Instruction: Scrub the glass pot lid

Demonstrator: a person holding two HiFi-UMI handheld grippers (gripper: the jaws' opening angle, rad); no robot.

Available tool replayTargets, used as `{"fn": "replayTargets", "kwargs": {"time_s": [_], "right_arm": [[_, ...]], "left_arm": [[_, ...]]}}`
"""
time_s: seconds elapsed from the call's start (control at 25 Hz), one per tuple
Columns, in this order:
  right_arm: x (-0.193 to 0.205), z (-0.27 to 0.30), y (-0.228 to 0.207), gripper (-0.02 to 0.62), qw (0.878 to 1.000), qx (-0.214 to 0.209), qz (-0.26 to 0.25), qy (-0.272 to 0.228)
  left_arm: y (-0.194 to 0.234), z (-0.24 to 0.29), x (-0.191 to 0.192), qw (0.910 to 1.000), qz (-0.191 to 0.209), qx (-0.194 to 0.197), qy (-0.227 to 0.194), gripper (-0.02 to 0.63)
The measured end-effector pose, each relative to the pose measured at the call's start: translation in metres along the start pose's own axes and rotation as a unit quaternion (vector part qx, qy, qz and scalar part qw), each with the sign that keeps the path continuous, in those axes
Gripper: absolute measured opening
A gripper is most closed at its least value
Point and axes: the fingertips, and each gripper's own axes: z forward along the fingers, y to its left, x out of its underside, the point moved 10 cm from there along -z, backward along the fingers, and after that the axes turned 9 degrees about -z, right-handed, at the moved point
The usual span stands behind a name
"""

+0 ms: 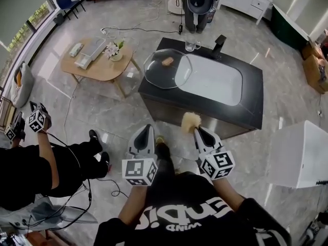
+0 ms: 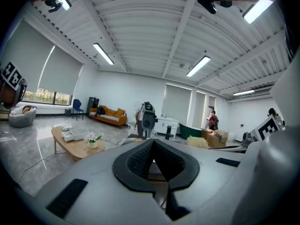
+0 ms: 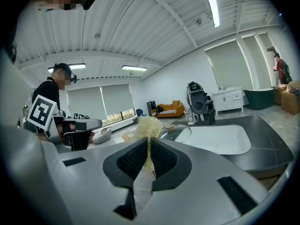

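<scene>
Far left in the head view: a second person (image 1: 23, 173) in black, with cables on the floor close by. Next over, a low wooden coffee table (image 1: 97, 68) bearing a small flower pot (image 1: 116, 52) and some pale boxes.

Then the left gripper (image 1: 146, 130), held out in front of the wearer's chest and aimed toward the counter. Jaws pressed fully together in its own view (image 2: 153, 146), with nothing between them. Short of the counter's near edge, and apart from the lid.

Beyond it, the glass pot lid (image 1: 167, 70) — lying flat on the left end of the dark counter (image 1: 251, 104), brownish knob up, right edge reaching over the left end of the white sink (image 1: 215, 81). Also visible as a clear arc past the jaws in the right gripper view (image 3: 182, 133).

Right of the left gripper, the right gripper (image 1: 199, 131), likewise aimed at the counter — clamped on a straw-coloured scrubber (image 1: 190, 120). Fibrous tuft sticking out past the tips and pinched between the pads in its own view (image 3: 148, 124). No contact with the lid.

At the counter's far edge, a glass mug (image 1: 190, 46), then a black faucet (image 1: 219, 45) behind the sink.

Far right, a white box (image 1: 300, 155) on the grey tiled floor.
</scene>
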Motion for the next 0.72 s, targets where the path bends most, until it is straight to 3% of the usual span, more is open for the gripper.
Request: {"fn": "replayTargets", "kwargs": {"time_s": [0.72], "right_arm": [[-0.053,0.134,-0.031,0.025,0.998,0.054,0.017,0.007]], "left_arm": [[0.083,0.143,-0.063,0.9968,0.0,0.07,0.038,0.014]]}}
